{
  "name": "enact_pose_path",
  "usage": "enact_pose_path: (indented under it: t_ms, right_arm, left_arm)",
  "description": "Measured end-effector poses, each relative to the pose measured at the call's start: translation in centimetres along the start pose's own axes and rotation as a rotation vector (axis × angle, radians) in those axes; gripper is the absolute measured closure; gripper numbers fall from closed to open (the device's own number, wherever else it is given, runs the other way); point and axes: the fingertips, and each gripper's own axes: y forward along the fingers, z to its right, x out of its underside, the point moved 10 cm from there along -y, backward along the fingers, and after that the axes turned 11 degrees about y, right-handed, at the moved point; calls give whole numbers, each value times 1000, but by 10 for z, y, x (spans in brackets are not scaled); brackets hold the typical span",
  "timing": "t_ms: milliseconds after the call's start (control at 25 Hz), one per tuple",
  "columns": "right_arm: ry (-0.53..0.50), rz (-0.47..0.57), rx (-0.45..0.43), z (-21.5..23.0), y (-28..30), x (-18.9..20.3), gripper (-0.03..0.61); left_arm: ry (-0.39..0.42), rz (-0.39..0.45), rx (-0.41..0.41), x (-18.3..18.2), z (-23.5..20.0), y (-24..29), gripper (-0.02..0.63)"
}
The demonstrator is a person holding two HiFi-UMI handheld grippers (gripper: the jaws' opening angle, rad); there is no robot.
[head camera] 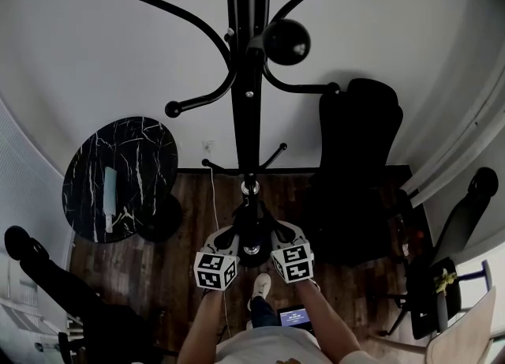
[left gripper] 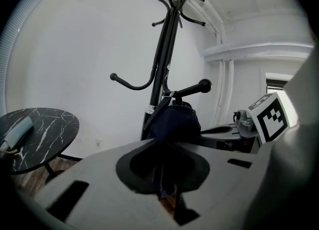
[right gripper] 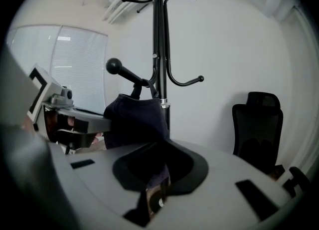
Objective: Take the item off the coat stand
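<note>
A black coat stand (head camera: 247, 78) rises in front of me. From one of its low knobbed hooks (left gripper: 203, 85) a dark blue fabric item (left gripper: 174, 121) hangs by a strap. In the left gripper view my left gripper (left gripper: 167, 189) is shut on the lower edge of the cloth, which is pinched between the jaws. My right gripper (right gripper: 158, 186) grips the same item (right gripper: 134, 119) from the other side, below the hook's knob (right gripper: 113, 66). In the head view both grippers (head camera: 233, 236) (head camera: 274, 234) meet close to the pole, and the item is mostly hidden between them.
A round black marble table (head camera: 118, 173) stands to the left of the stand, with a small pale object on it. A black office chair (head camera: 359, 157) is at the right and another chair (head camera: 458, 220) further right. The white wall is just behind the stand.
</note>
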Motion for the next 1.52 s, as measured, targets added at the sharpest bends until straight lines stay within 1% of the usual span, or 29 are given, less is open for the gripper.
enact_pose_path:
  t_ms: [120, 280, 400, 1040, 1240, 1520]
  right_arm:
    - [3, 0, -10, -2, -4, 1, 541]
    - [40, 12, -20, -3, -11, 0, 541]
    - [43, 24, -24, -7, -19, -1, 541]
    - [89, 92, -70, -29, -63, -5, 543]
    - [98, 107, -82, -37, -79, -3, 543]
    - [102, 134, -85, -48, -102, -3, 543]
  left_arm:
    - [-4, 1, -5, -1, 0, -3, 583]
    - [0, 5, 2, -2, 4, -10, 583]
    - [-7, 17, -2, -3, 7, -17, 583]
    - [13, 111, -36, -18, 29, -62, 583]
    - [-10, 144, -31, -19, 37, -79, 583]
    - [-7, 177, -31, -23, 48, -99, 583]
